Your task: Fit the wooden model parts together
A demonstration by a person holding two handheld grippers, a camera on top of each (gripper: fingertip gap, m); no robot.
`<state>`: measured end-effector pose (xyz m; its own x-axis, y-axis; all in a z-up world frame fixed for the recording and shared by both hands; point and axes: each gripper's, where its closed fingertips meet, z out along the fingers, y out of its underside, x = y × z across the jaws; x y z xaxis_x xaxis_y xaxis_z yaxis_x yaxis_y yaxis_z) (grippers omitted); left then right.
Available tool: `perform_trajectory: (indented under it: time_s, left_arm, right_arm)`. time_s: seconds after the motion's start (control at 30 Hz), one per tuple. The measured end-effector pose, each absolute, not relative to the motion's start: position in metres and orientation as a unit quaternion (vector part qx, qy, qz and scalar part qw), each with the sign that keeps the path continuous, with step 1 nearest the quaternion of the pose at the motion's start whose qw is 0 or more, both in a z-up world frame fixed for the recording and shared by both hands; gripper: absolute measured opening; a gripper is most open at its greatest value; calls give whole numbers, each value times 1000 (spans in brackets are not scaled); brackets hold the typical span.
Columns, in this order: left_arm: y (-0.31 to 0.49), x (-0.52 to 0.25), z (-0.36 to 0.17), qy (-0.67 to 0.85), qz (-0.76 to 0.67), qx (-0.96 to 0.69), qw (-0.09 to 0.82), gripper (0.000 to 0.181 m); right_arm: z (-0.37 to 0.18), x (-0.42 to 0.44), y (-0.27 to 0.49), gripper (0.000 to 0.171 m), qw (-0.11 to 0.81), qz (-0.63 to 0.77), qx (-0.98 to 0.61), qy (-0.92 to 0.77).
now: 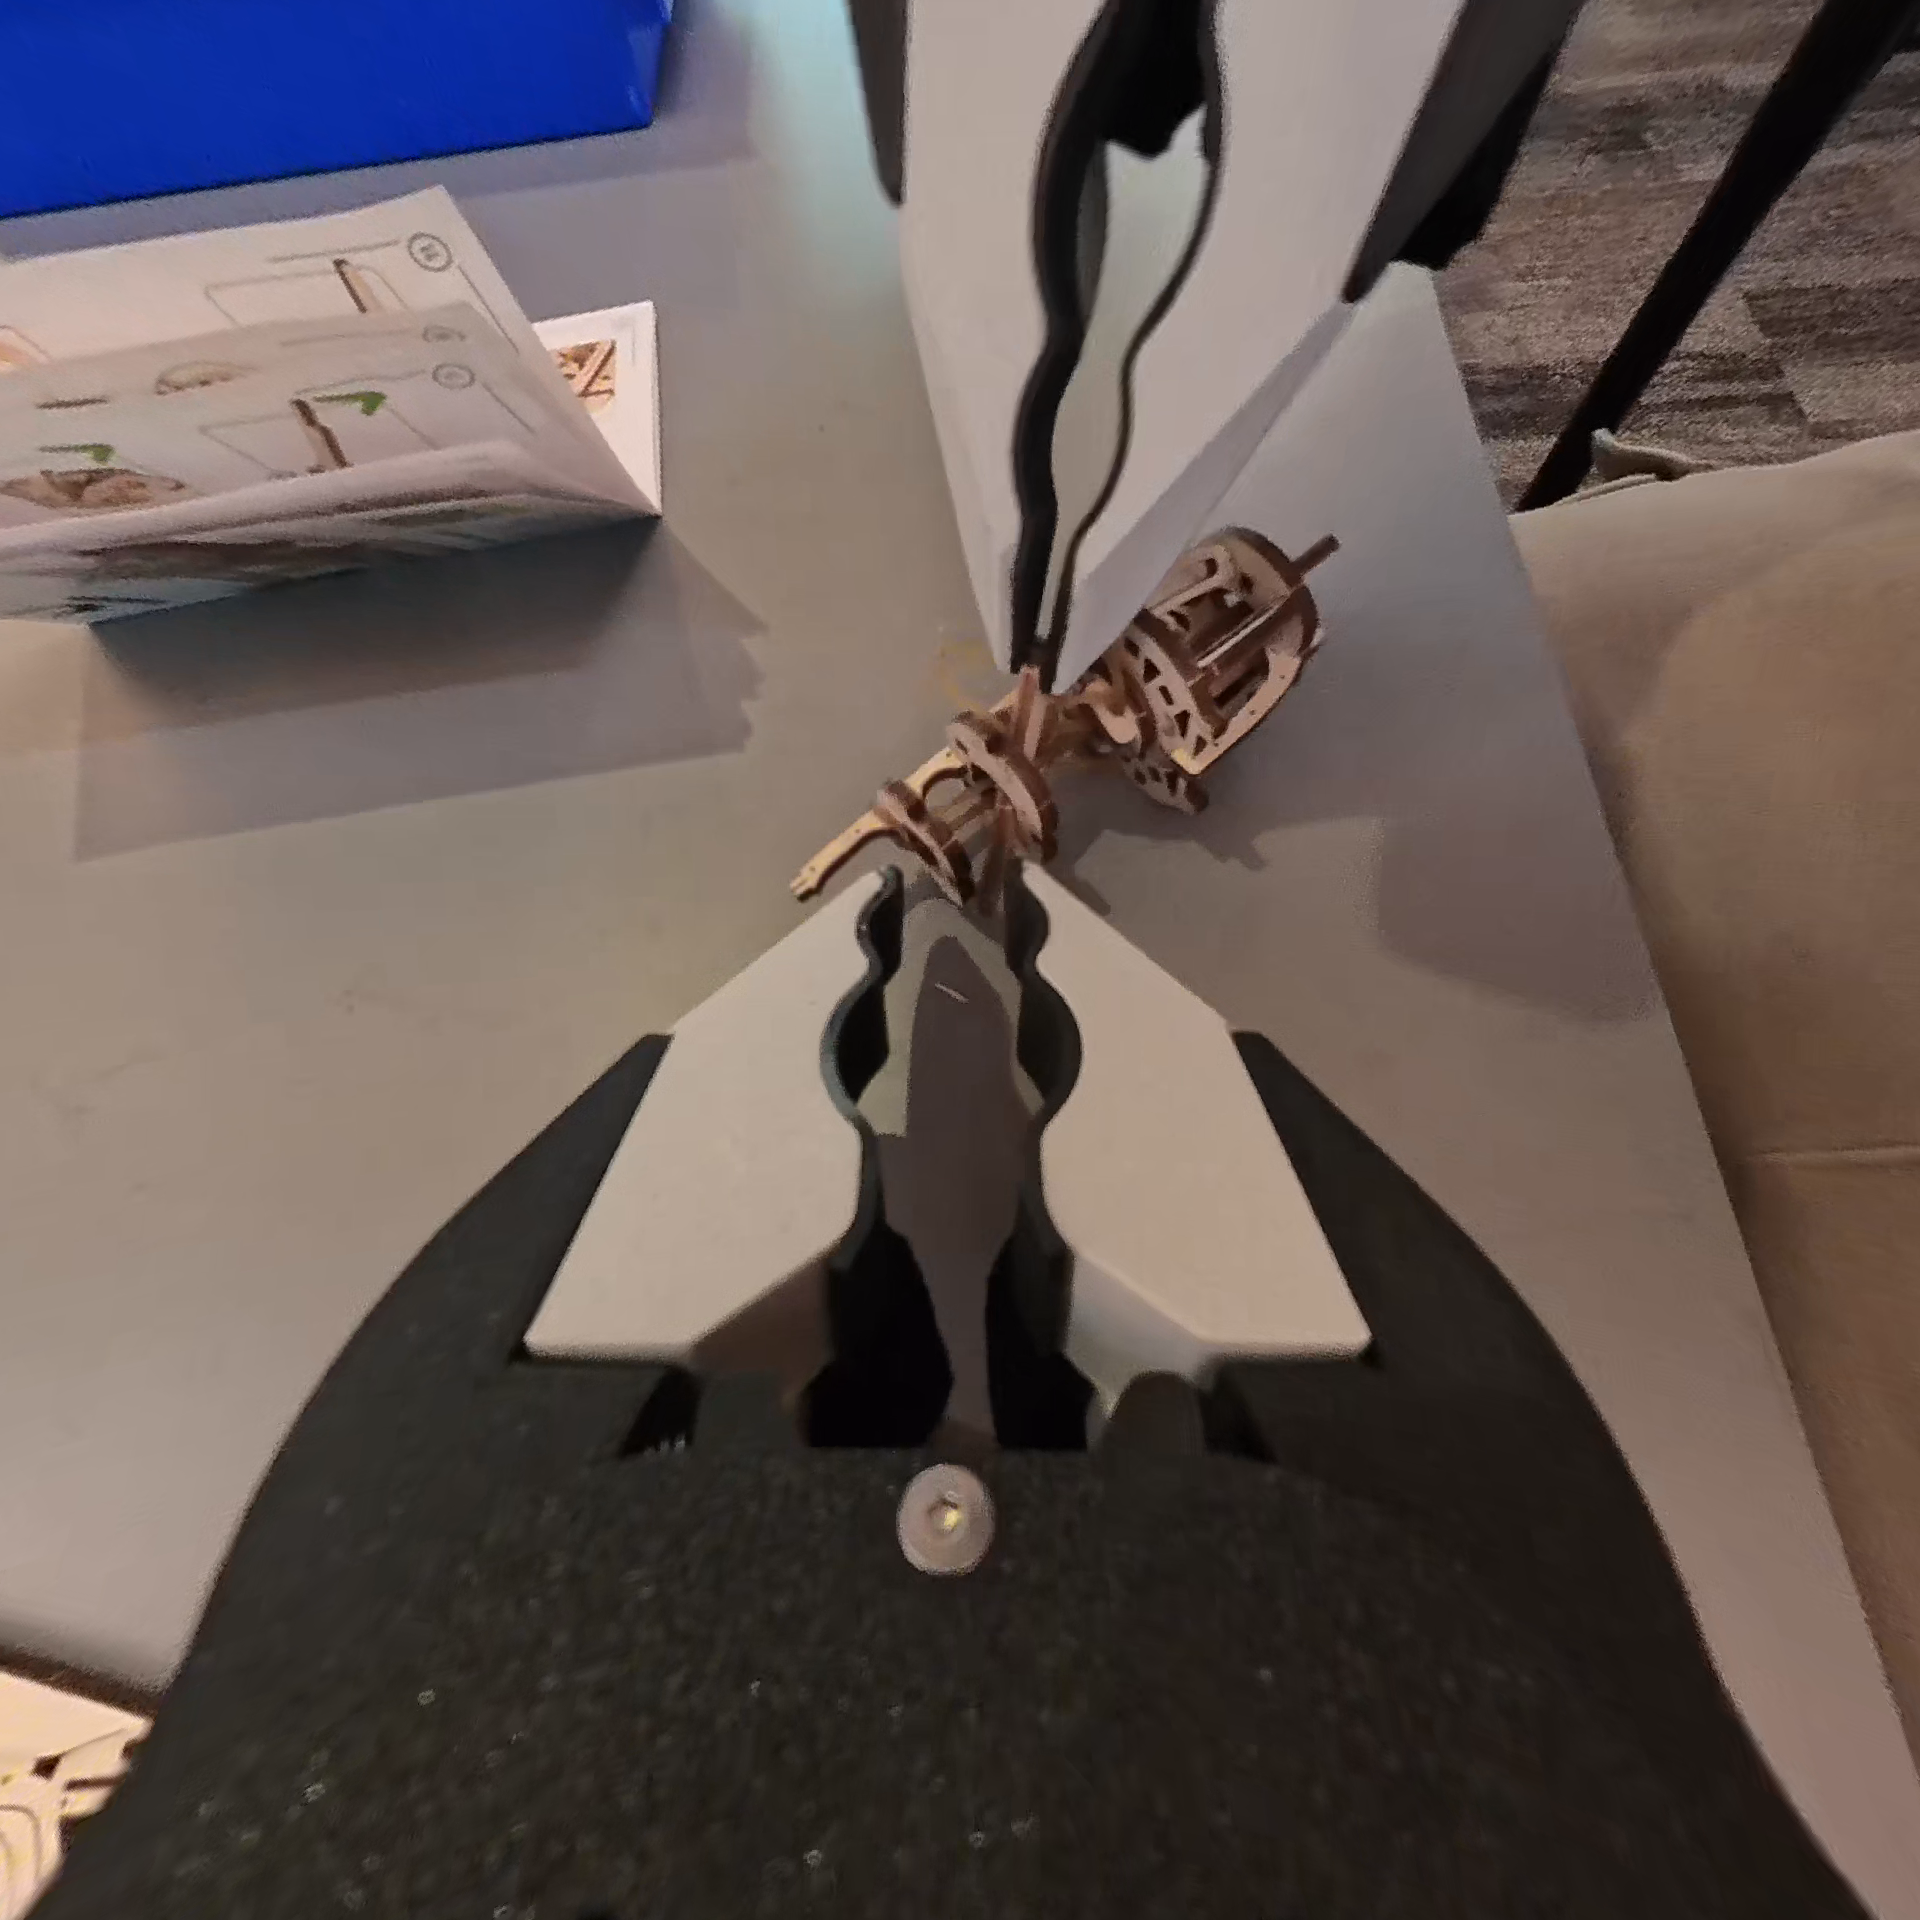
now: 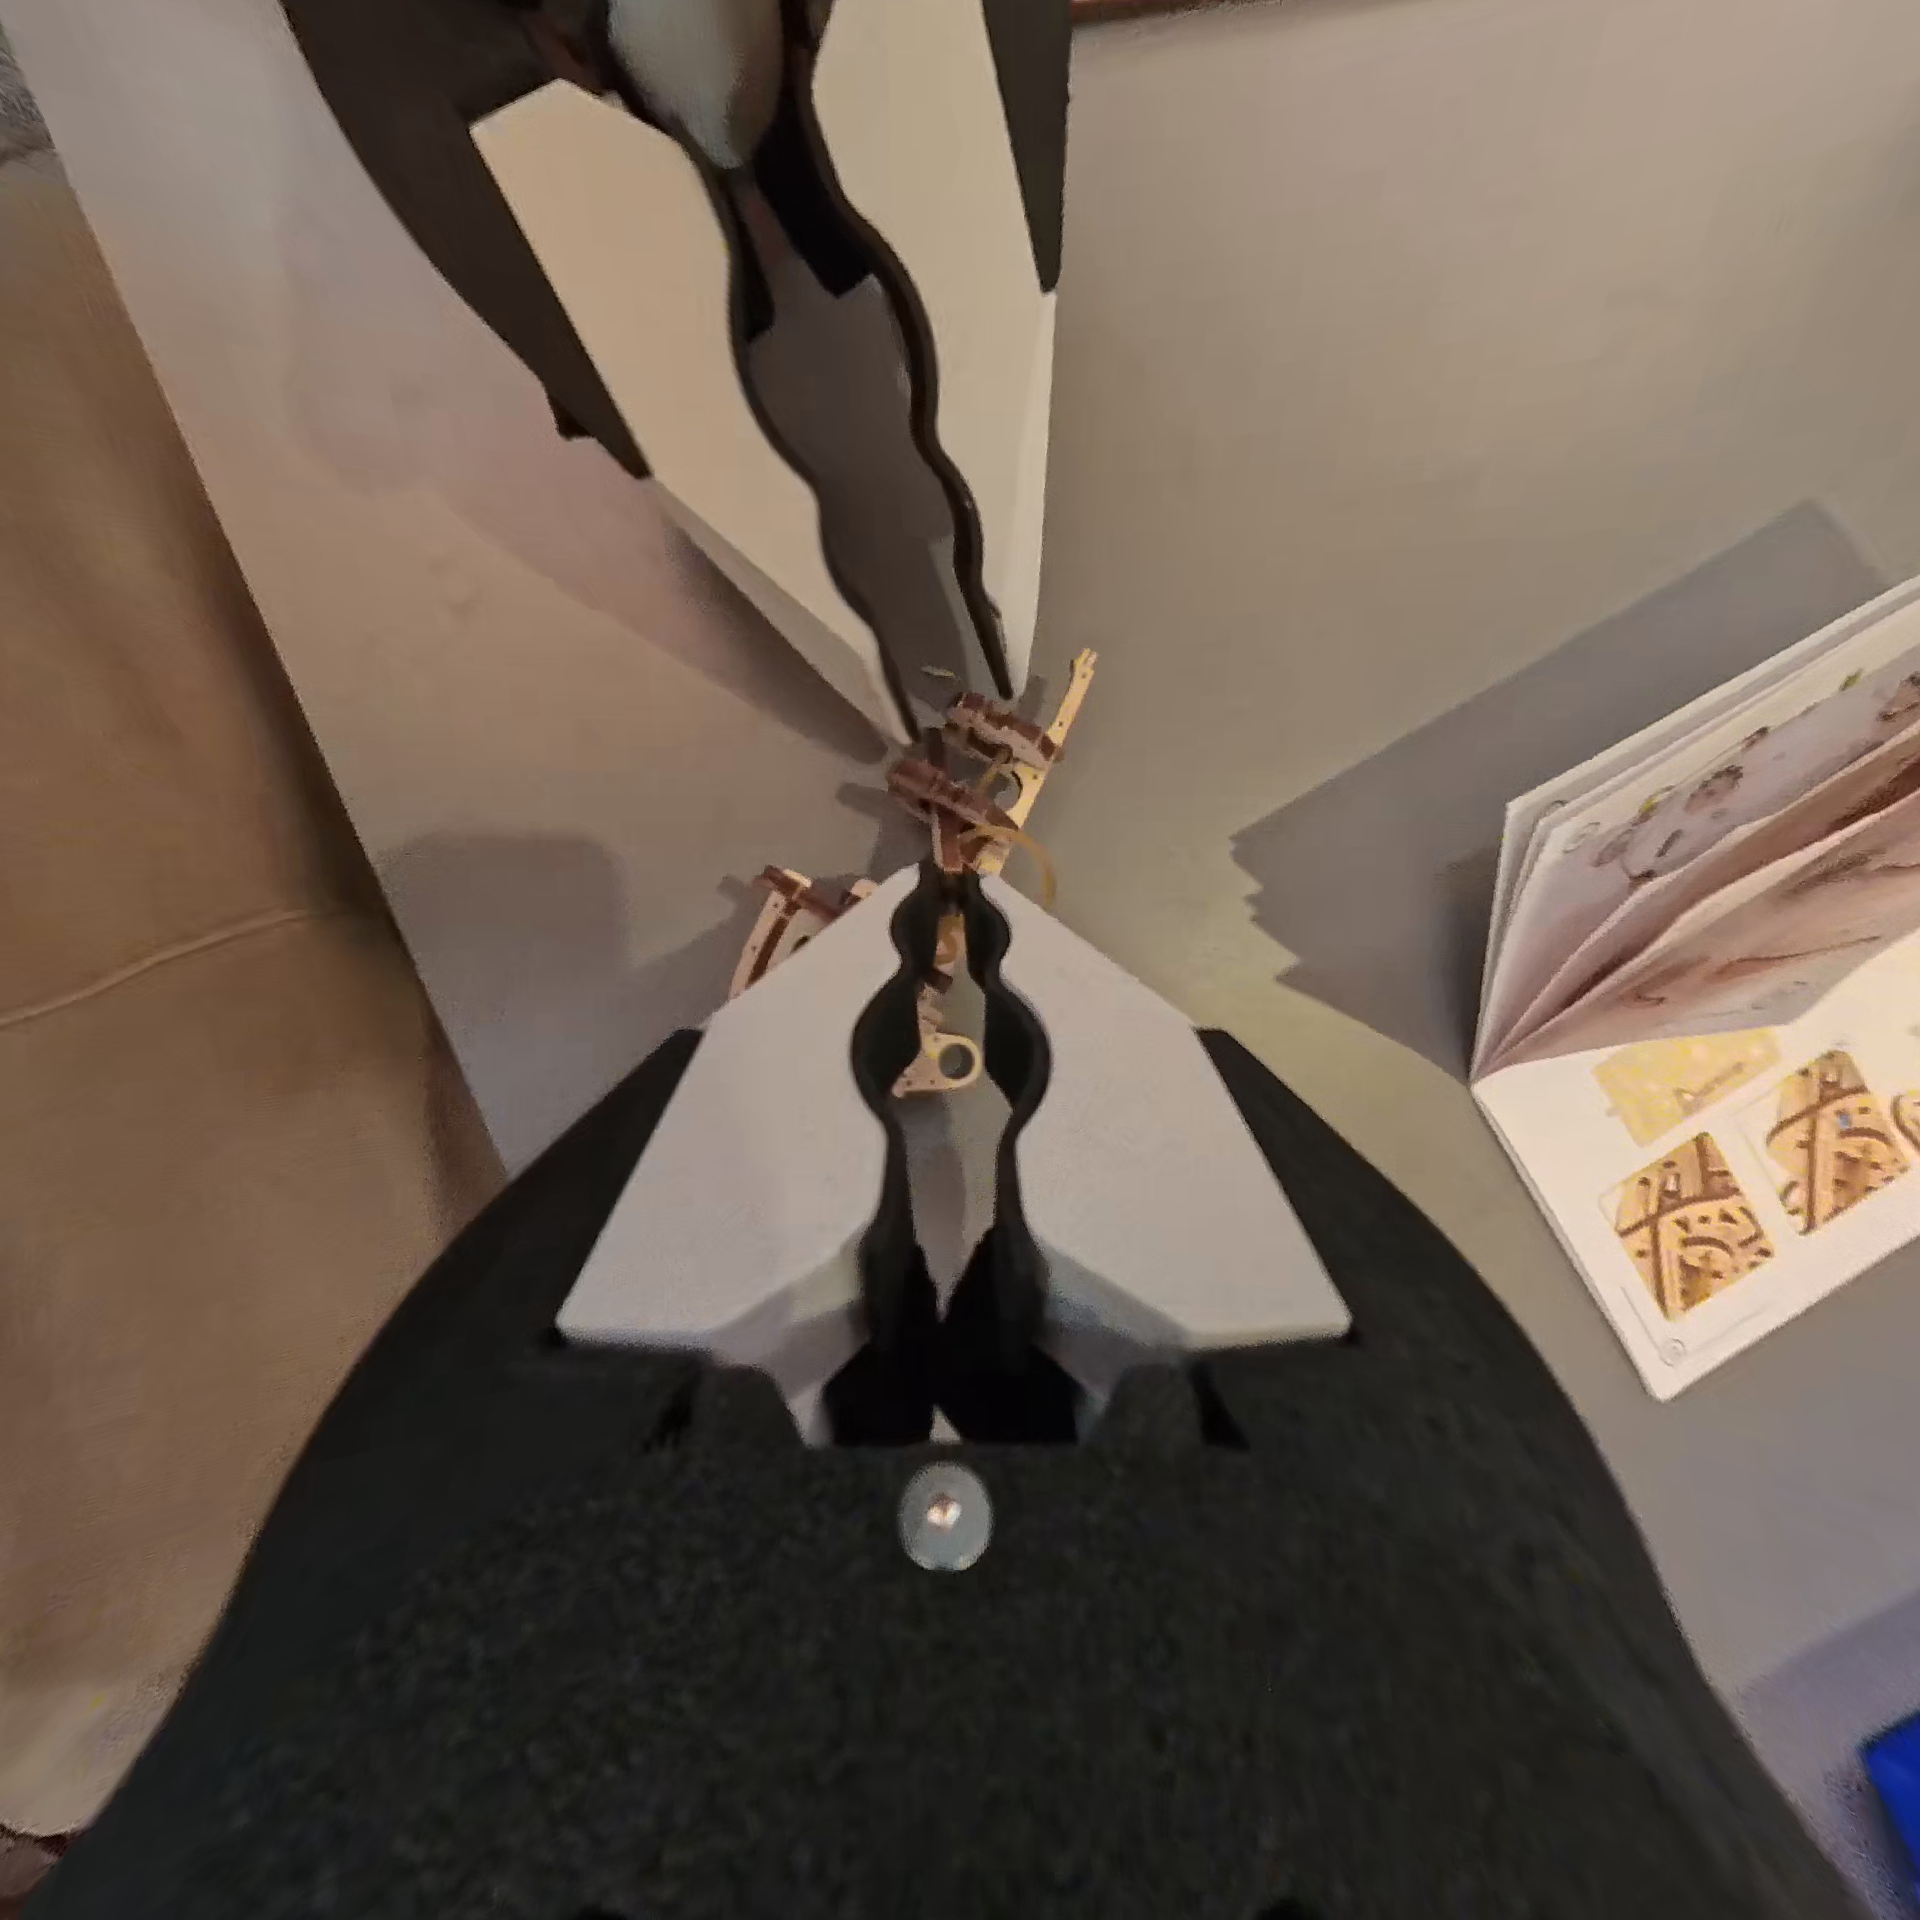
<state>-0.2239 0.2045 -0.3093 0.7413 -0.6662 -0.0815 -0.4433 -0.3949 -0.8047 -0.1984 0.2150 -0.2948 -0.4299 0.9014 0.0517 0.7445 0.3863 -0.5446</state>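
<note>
A small wooden shaft assembly with several discs hangs just above the grey table, held from both ends. My left gripper is shut on its near end. My right gripper comes in from the top, shut on its far end. In the right wrist view, my right gripper pinches a thin wooden piece of the assembly, and the left gripper clamps it from above. A wooden drum-shaped part lies on the table just behind, mostly hidden in the right wrist view.
An open instruction booklet lies on the table to my left and also shows in the right wrist view. A blue box stands at the far left. A beige cushion borders the table's right edge. A black leg stands on carpet beyond. Both grippers' tips are close together, under 4 cm apart.
</note>
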Motion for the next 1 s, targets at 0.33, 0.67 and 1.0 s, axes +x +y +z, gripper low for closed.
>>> perform_trajectory:
  time_s: [0.33, 0.67, 1.0]
  left_arm:
    - [215, -219, -310, 293, -154, -844, 423, 2]
    - [193, -217, -287, 291, -180, -822, 455, 6]
    - [199, -222, -307, 447, -30, -754, 481, 29]
  right_arm:
    - [-291, -194, 217, 4, 226, 165, -427, -860]
    - [-279, -185, 217, 3, 173, 261, -439, -842]
    - [-285, -179, 214, 3, 150, 324, -458, -814]
